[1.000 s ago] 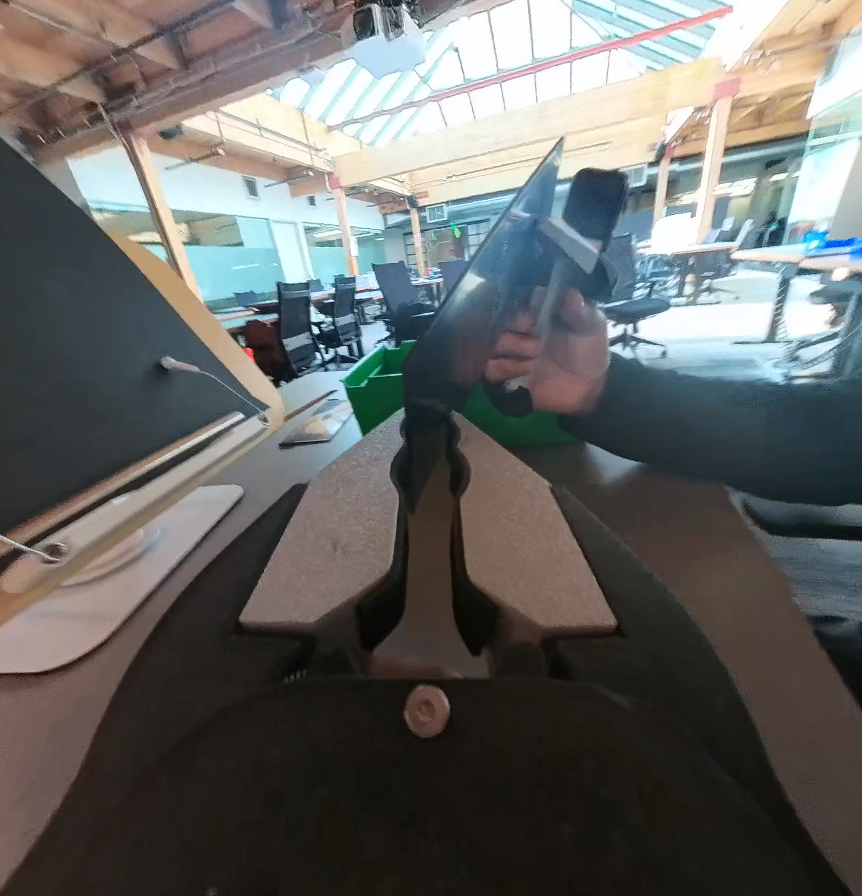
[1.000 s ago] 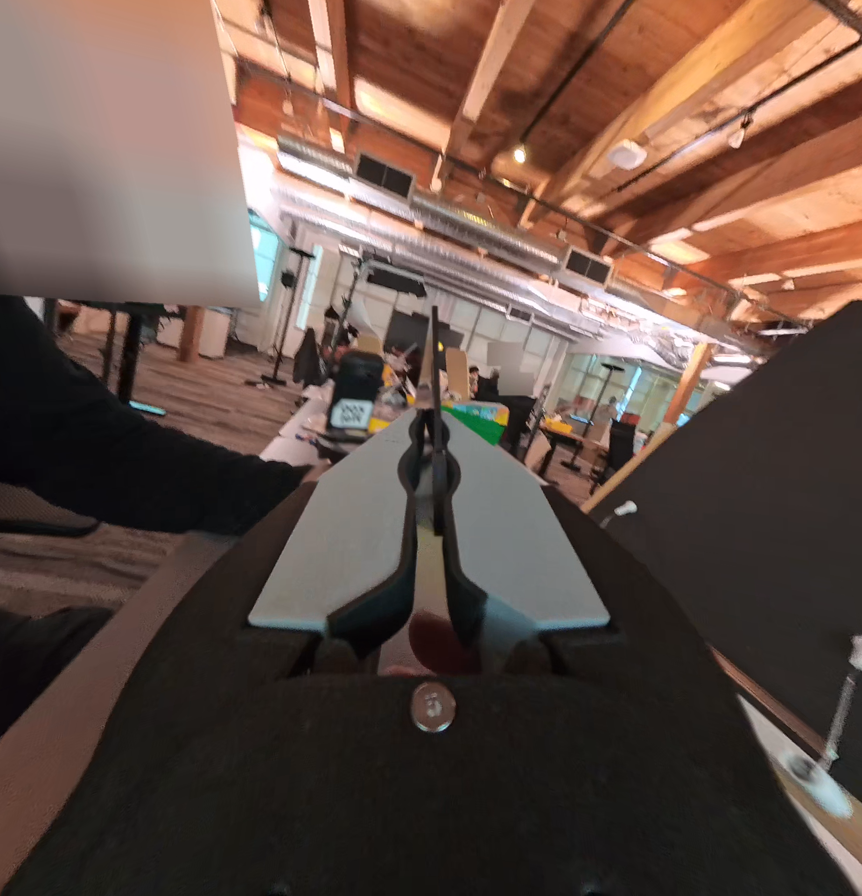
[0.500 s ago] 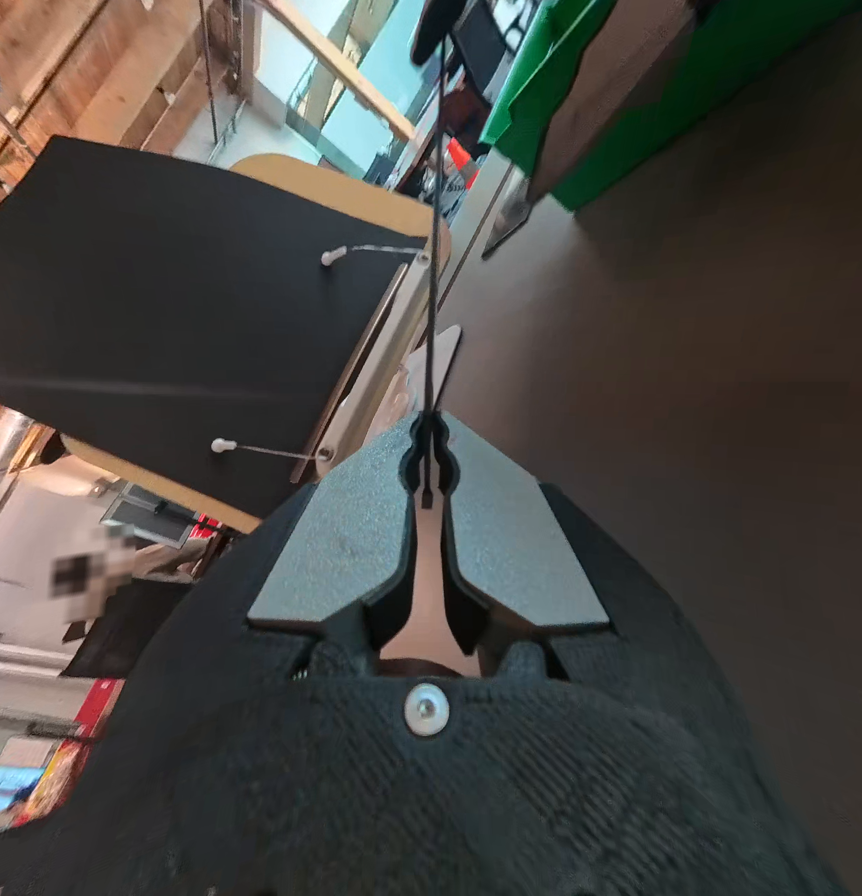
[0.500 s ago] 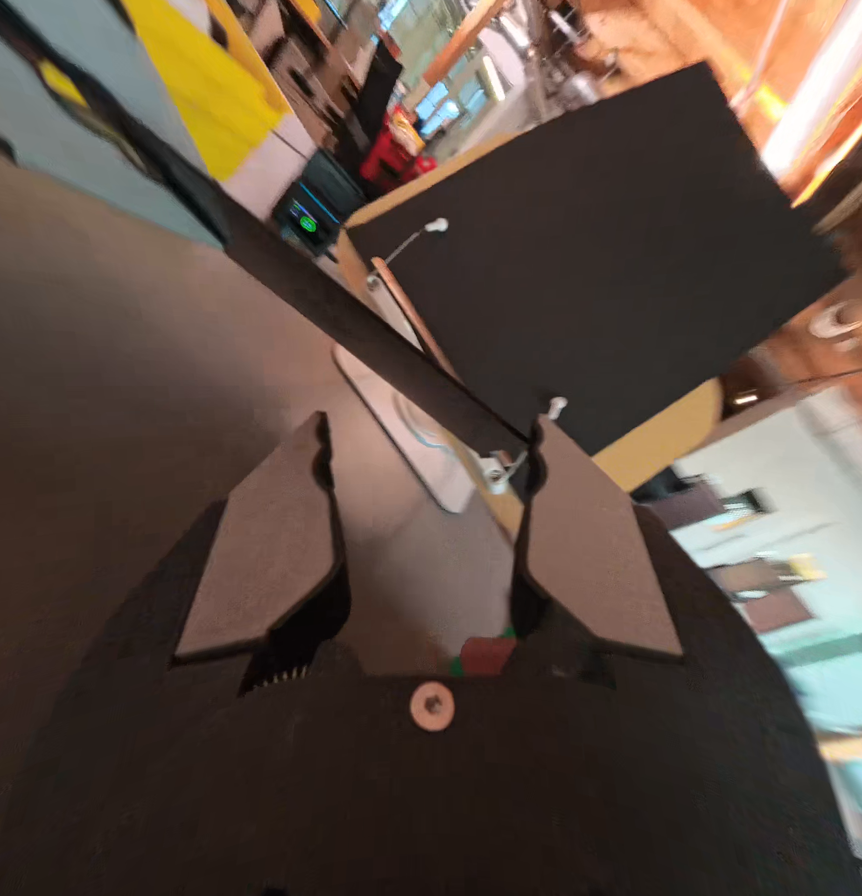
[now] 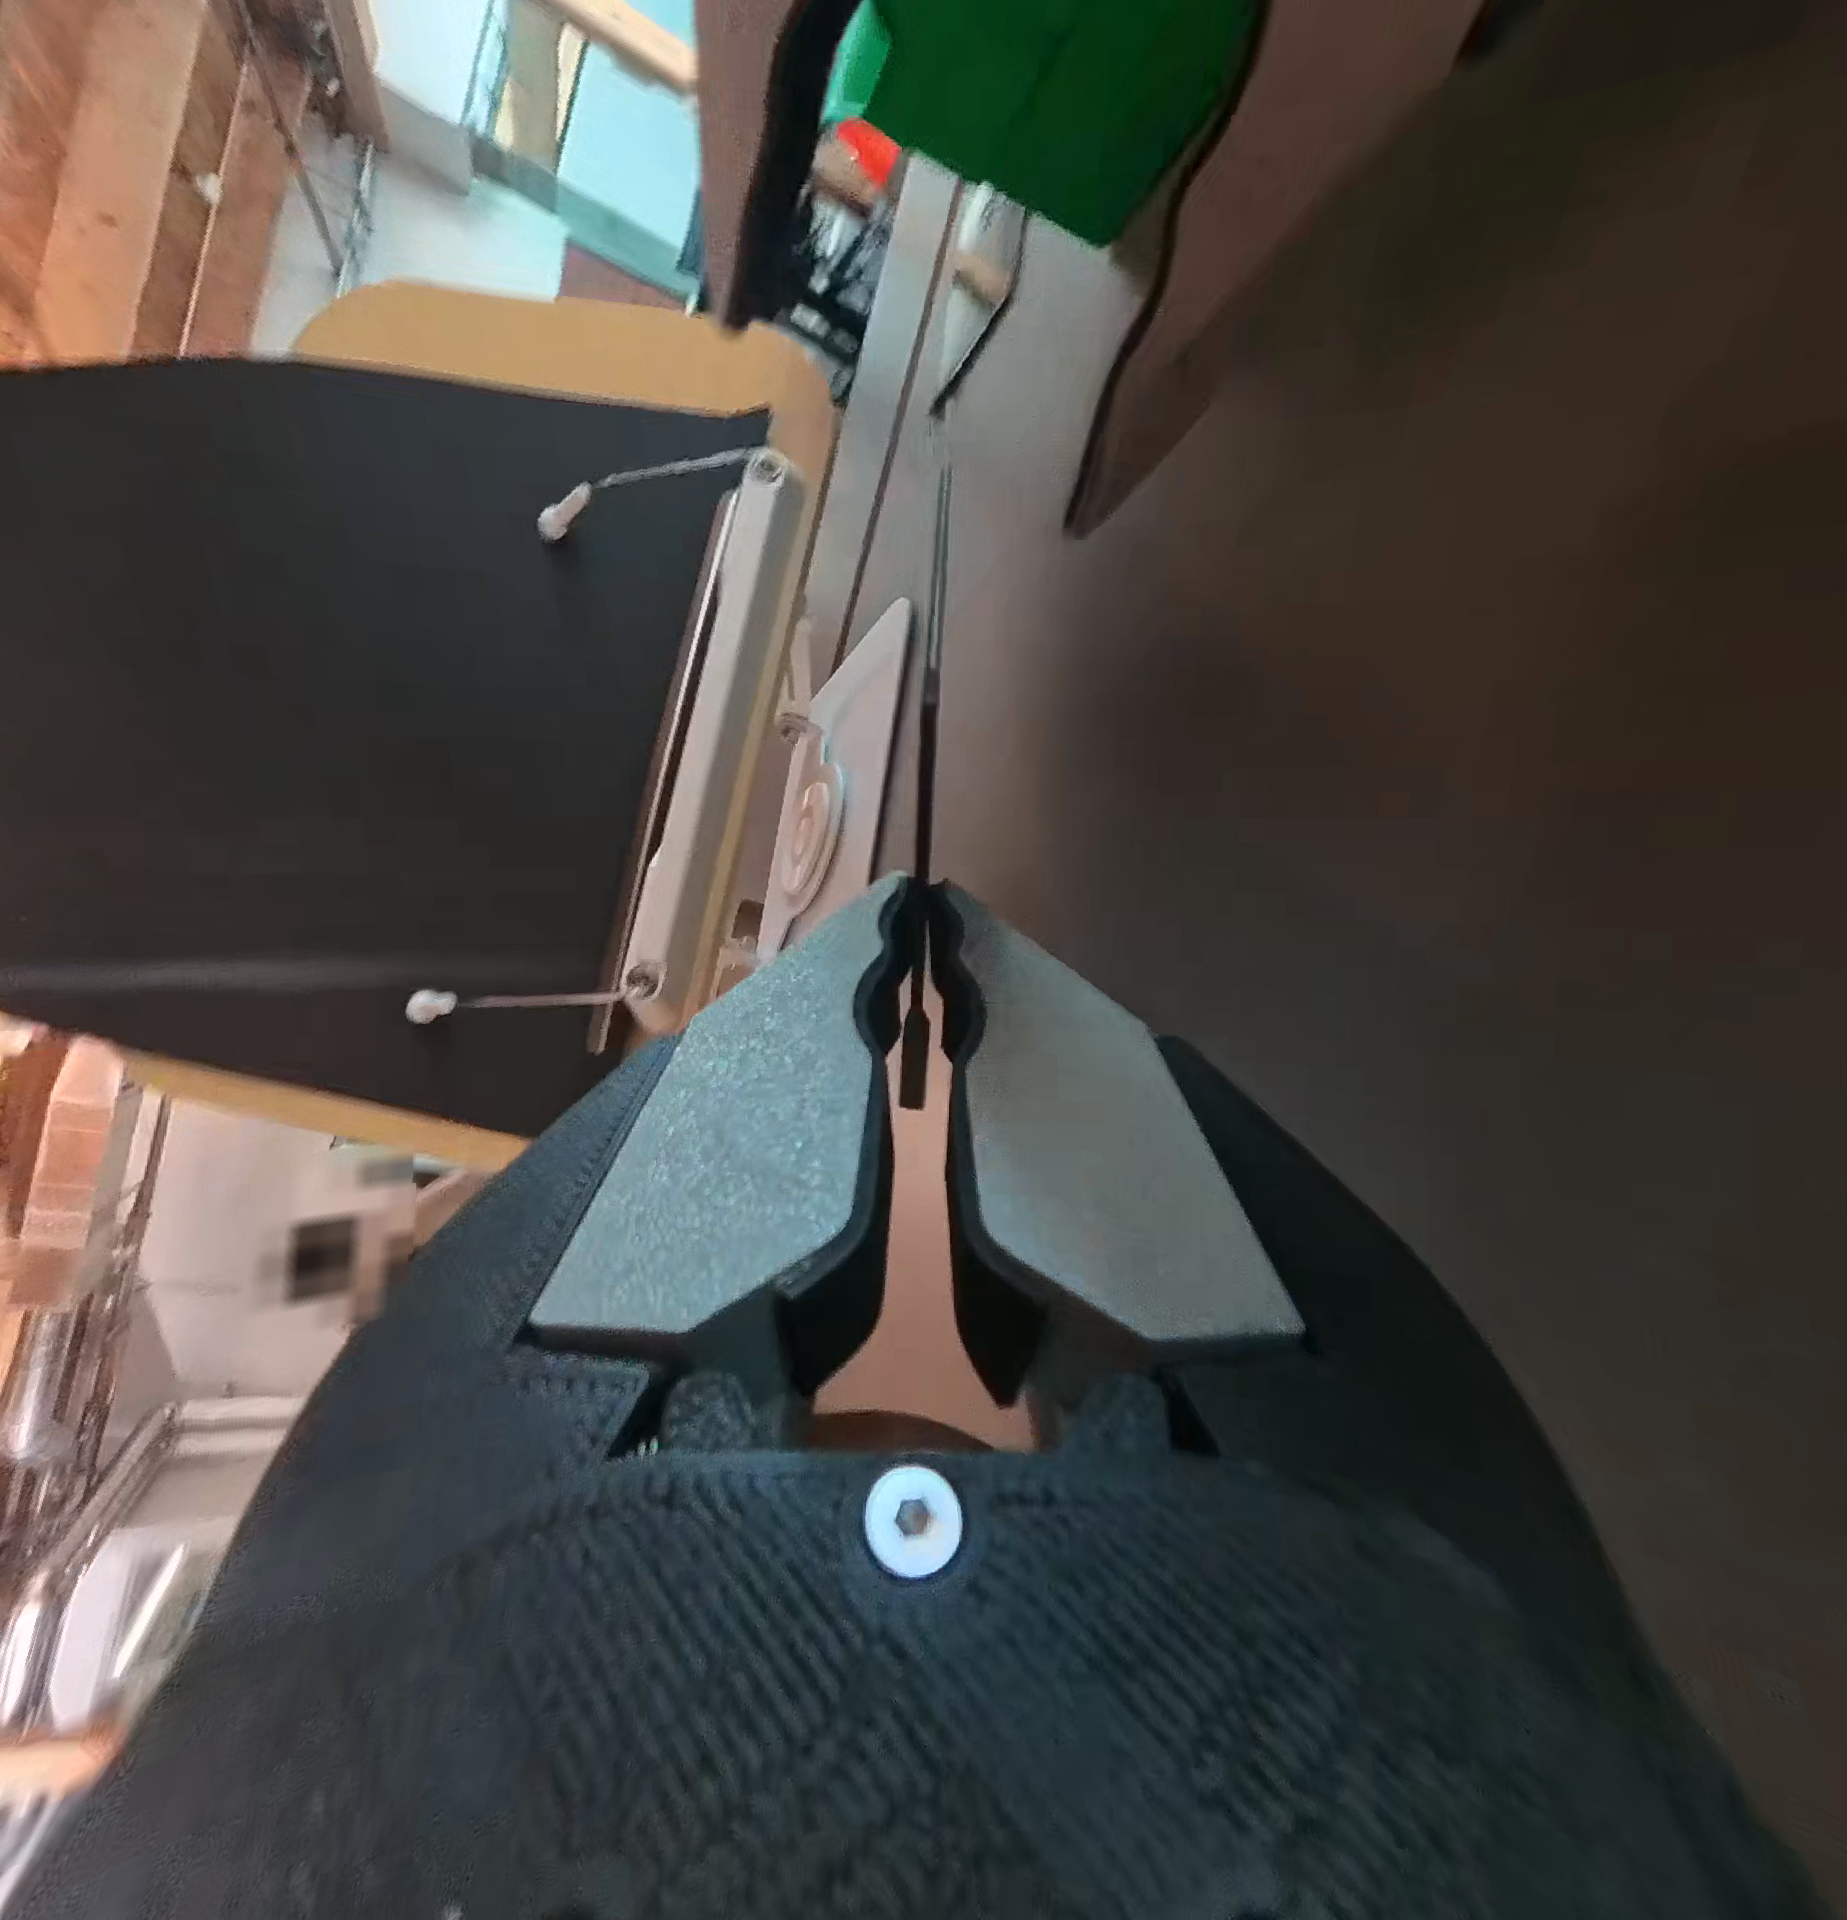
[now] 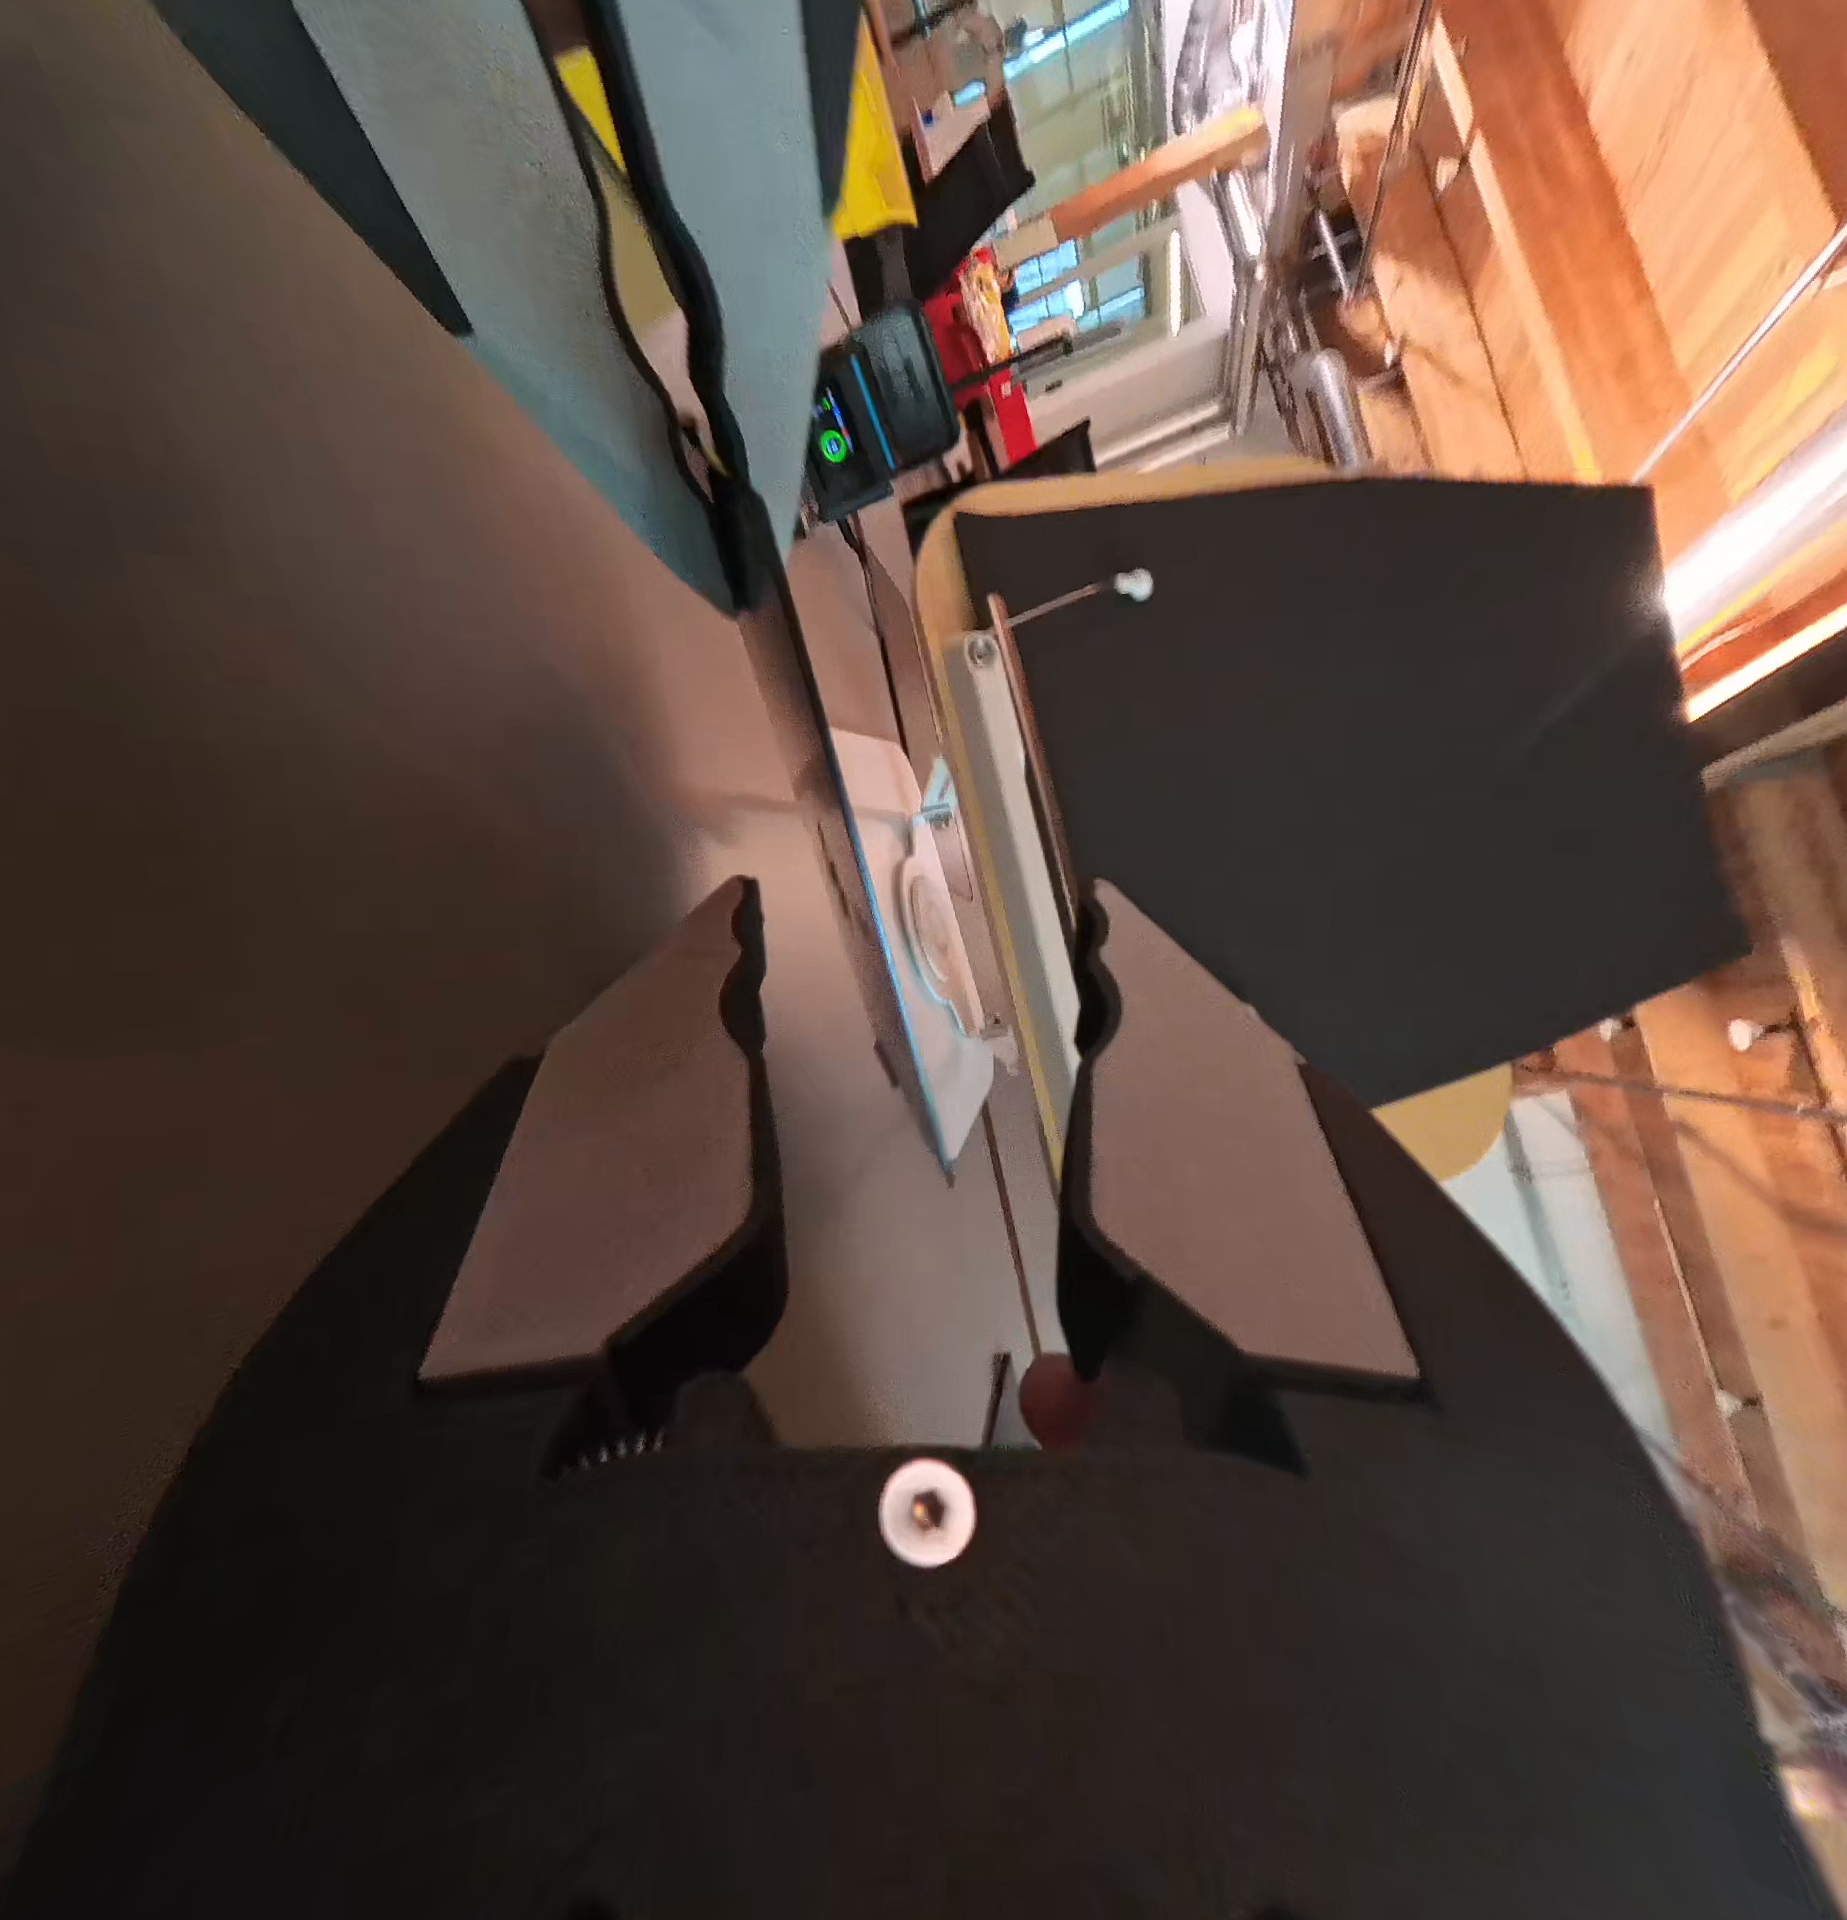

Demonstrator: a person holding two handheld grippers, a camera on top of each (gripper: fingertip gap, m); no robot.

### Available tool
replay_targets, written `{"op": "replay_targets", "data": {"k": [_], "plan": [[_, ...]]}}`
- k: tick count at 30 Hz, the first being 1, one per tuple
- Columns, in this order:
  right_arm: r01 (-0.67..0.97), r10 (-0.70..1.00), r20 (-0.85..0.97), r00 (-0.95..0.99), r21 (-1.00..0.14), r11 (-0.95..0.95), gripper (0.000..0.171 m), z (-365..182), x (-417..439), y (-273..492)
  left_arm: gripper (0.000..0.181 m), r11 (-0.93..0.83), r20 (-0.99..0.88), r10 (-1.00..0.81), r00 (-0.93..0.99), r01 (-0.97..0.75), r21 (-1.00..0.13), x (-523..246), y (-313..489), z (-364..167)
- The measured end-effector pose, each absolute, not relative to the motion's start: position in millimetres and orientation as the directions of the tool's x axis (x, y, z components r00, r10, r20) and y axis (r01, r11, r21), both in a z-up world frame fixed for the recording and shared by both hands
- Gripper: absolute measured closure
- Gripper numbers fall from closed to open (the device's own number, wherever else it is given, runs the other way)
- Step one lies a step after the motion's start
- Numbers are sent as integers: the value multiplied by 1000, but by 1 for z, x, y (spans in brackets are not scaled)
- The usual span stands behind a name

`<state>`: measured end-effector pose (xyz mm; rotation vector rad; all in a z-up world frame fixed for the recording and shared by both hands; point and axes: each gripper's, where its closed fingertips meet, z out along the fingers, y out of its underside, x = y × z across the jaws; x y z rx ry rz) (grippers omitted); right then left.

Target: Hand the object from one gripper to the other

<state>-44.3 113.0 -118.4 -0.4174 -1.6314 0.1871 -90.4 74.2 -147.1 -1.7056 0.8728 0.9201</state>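
My left gripper [image 5: 921, 896] is shut on a thin black sheet [image 5: 931, 727], which I see edge-on as a dark line running forward from the fingertips. My right gripper [image 6: 919, 902] is open and empty. In the right wrist view the left gripper [image 6: 737, 540] shows at the top with its grey fingers closed on the sheet [image 6: 859, 883]. The sheet reaches down toward the gap between my right fingers, and I see no contact with them. Both views are rolled sideways over the brown table [image 5: 1470, 935].
A black board [image 5: 327, 675] on a tan stand with a white base [image 5: 862, 748] stands beside the grippers and also shows in the right wrist view [image 6: 1314, 779]. A green bin [image 5: 1033, 94] sits farther off. A small dark device with a lit screen [image 6: 867, 416] stands behind. Across from one pair of fingers to the other is roughly 7 centimetres.
One second ago both grippers were shut on the sheet, held up in the air. The right gripper has opened and let go. Both views have rolled sideways and dropped toward the table.
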Motion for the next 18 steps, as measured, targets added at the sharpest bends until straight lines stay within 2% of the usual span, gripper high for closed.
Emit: {"op": "replay_targets", "data": {"k": [3, 6, 9, 12, 15, 18], "plan": [[119, 328, 937, -123, -315, 942, 126, -130, -47, 92, 181, -166, -890, -195, 411, -908, -384, -67, 70, -148], [123, 261, 951, -167, -243, 962, 170, -140, -47, 87, 181, -43, -880, -186, 438, -898, -438, -47, 65, -135], [134, 400, 905, -148, -382, 914, 171, -125, -48, 88, 180, 2, -866, -110, 487, -871, -490, -47, 64, -119], [126, 473, 877, -82, -462, 878, 171, -106, -47, 97, 162, 51, -794, 24, 607, -794, -606, -58, 61, -90], [-14, 514, 857, -20, -515, 857, 171, -80, -37, 98, 149, 146, -631, -22, 775, -622, -769, -62, 51, -72], [-225, 627, 760, -170, -650, 726, 171, -68, -18, 75, 137, 112, -504, -134, 853, -493, -863, -66, 53, -80]]}}
